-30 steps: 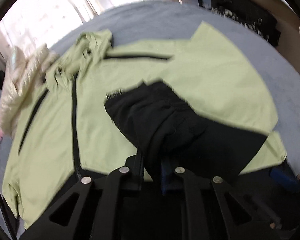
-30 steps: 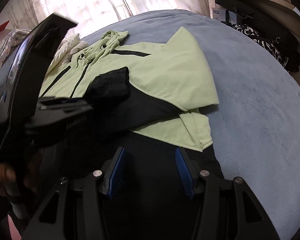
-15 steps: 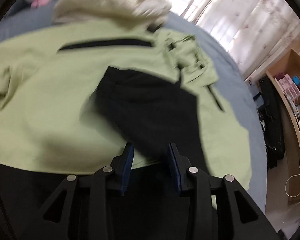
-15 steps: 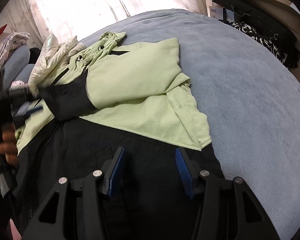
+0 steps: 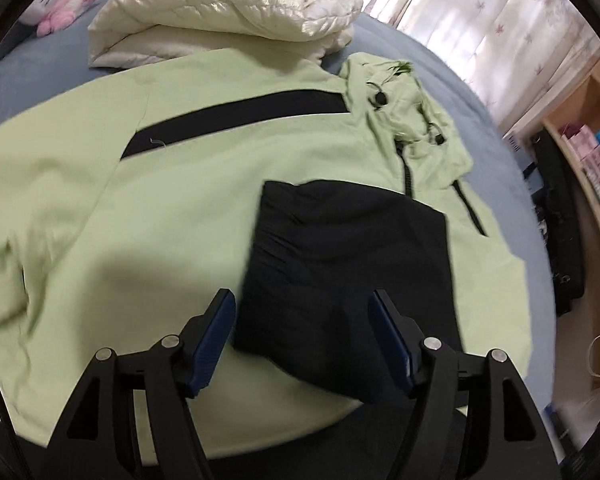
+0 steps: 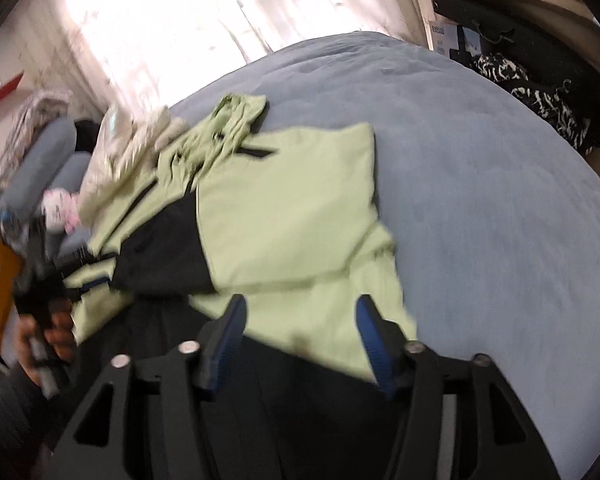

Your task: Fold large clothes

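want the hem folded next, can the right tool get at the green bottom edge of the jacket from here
Probably yes: the right tool is open, with the jacket's green bottom edge lying just beyond its fingers and nothing covering it.

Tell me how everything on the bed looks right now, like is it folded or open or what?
Light green jacket with black panels: spread flat on the blue bed, one sleeve folded across its front.
Black sleeve end: lying loose on the jacket, not gripped.
Green hood: crumpled.
Cream puffy coat: bundled up beside the jacket.
Left gripper: open, jaws have just been opening, sleeve lies between them.
Right gripper: open, jaws have just been opening, nothing pinched.
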Demonstrator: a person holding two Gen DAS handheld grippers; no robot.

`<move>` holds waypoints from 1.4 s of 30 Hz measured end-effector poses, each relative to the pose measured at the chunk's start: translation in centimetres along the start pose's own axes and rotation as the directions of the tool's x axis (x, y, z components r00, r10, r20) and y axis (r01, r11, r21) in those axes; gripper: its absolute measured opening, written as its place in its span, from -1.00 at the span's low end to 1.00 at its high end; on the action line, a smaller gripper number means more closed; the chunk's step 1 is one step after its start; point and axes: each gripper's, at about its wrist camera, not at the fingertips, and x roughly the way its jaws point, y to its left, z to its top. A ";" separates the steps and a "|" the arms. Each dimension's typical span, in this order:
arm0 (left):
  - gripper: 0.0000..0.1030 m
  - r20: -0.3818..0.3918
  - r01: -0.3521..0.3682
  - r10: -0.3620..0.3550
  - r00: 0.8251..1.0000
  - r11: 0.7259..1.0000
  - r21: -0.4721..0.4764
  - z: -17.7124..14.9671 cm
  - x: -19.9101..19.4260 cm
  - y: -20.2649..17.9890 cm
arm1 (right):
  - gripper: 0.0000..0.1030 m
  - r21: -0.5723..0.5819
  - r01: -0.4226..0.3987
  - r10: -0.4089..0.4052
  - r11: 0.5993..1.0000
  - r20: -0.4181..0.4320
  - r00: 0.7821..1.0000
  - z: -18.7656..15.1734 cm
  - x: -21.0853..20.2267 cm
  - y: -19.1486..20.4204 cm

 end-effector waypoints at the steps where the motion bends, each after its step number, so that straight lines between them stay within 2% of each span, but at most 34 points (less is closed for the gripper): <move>1: 0.31 -0.007 -0.009 0.009 1.000 1.000 0.006 0.2 0.3 0.3 | 0.18 0.005 -0.001 0.001 1.000 0.004 1.000 1.5 0.6 -0.5; 5: 0.30 -0.028 -0.017 0.018 0.999 0.999 0.031 1.2 2.0 0.4 | 0.19 0.036 0.022 -0.021 0.999 -0.027 0.999 6.0 4.9 -2.5; 8: -0.02 -0.037 -0.001 0.004 0.999 0.997 0.078 1.4 2.6 -0.7 | 0.19 0.097 0.031 -0.024 0.995 -0.080 0.997 8.5 9.3 -4.3; 9: -0.25 -0.036 -0.010 0.014 0.999 0.994 0.106 1.6 2.9 -1.5 | 0.19 0.122 0.032 -0.020 0.992 -0.095 0.995 9.2 10.8 -4.8; 10: -0.36 -0.033 -0.015 0.019 0.999 0.993 0.121 1.7 3.0 -1.9 | 0.18 0.138 0.026 -0.012 0.990 -0.103 0.995 9.6 11.8 -5.1; 13: -0.47 -0.025 -0.032 0.037 0.999 0.985 0.168 2.2 3.3 -3.1 | 0.18 0.184 0.030 -0.006 0.982 -0.127 0.992 10.4 14.7 -6.2; 14: -0.50 -0.005 -0.049 0.051 0.999 0.981 0.186 2.4 3.3 -3.6 | -0.04 0.192 0.019 0.007 0.981 -0.133 0.991 10.5 15.5 -6.4; 15: -0.52 0.013 -0.063 0.061 0.998 0.978 0.197 2.7 3.2 -3.9 | -0.62 0.185 0.016 0.011 0.983 -0.143 0.990 10.7 15.9 -6.3; 16: -0.54 0.025 -0.068 0.065 0.998 0.977 0.202 2.9 3.1 -4.0 | -0.83 0.158 0.030 -0.006 0.987 -0.147 0.989 10.9 16.1 -6.0; 17: -0.55 0.043 -0.072 0.065 0.997 0.976 0.204 3.1 2.9 -4.2 | -0.86 0.123 0.048 -0.032 0.991 -0.123 0.992 11.2 15.8 -5.5; 18: -0.55 0.068 -0.075 0.062 0.996 0.977 0.199 3.2 2.6 -4.2 | -0.88 0.076 0.066 -0.061 0.995 -0.063 0.996 11.4 14.7 -4.7; 20: -0.55 0.104 -0.094 0.075 0.992 0.978 0.187 3.2 2.5 -4.1 | -0.88 0.037 0.116 -0.117 0.993 0.009 0.993 11.5 13.7 -3.9; 22: -0.53 0.116 -0.148 0.128 0.985 0.973 0.177 2.9 3.1 -3.5 | -0.87 0.035 0.167 -0.166 0.985 -0.028 0.986 11.6 14.6 -4.3; 23: -0.51 0.104 -0.163 0.147 0.984 0.971 0.174 2.7 3.5 -3.1 | -0.78 0.050 0.163 -0.160 0.985 -0.062 0.985 11.5 15.1 -4.7; 24: -0.40 0.081 -0.162 0.150 0.985 0.972 0.171 2.5 3.9 -2.6 | -0.66 0.082 0.138 -0.130 0.987 -0.097 0.987 11.5 15.3 -5.5; 26: -0.36 0.070 -0.140 0.130 0.989 0.976 0.164 2.2 3.6 -1.9 | -0.50 0.166 0.056 -0.038 0.985 -0.108 0.993 11.4 14.6 -7.0; 27: -0.18 0.061 -0.130 0.121 0.991 0.979 0.158 2.2 3.3 -1.6 | -0.37 0.206 0.010 0.011 0.978 -0.102 0.995 11.2 13.8 -7.9; 29: 0.04 0.043 -0.109 0.104 0.994 0.985 0.132 2.3 2.6 -1.1 | -0.21 0.233 -0.017 0.042 0.972 -0.101 0.994 10.8 12.7 -8.7; 30: 0.07 0.033 -0.084 0.081 0.996 0.990 0.114 2.4 2.1 -0.7 | -0.16 0.243 -0.037 0.066 0.969 -0.114 0.991 10.1 12.0 -9.1; 32: 0.07 0.025 -0.052 0.050 0.998 0.993 0.101 2.2 1.3 -0.2 | -0.14 0.243 -0.075 0.113 0.967 -0.145 0.983 8.5 10.9 -9.4; 35: 0.07 0.049 -0.056 0.050 0.998 0.989 0.138 1.3 0.4 -0.1 | -0.07 0.192 -0.100 0.138 0.976 -0.195 0.971 6.5 9.9 -8.5; 38: 0.07 0.049 -0.081 0.073 0.996 0.982 0.169 0.6 0.9 -0.8 | -0.06 0.110 -0.086 0.109 0.990 -0.219 0.970 4.8 10.0 -6.6; 40: 0.06 -0.026 -0.077 0.081 0.996 0.987 0.140 0.5 2.3 -1.0 | -0.06 0.040 -0.042 0.050 0.998 -0.208 0.977 3.9 10.0 -5.5; 41: -0.08 -0.025 -0.100 0.105 0.994 0.985 0.140 0.4 2.6 -1.3 | -0.08 0.001 -0.014 0.013 1.000 -0.196 0.981 3.7 10.1 -4.8; 42: -0.36 -0.016 -0.119 0.123 0.992 0.981 0.152 0.4 2.7 -1.6 | -0.34 -0.029 0.006 -0.011 1.000 -0.187 0.982 3.5 10.0 -4.5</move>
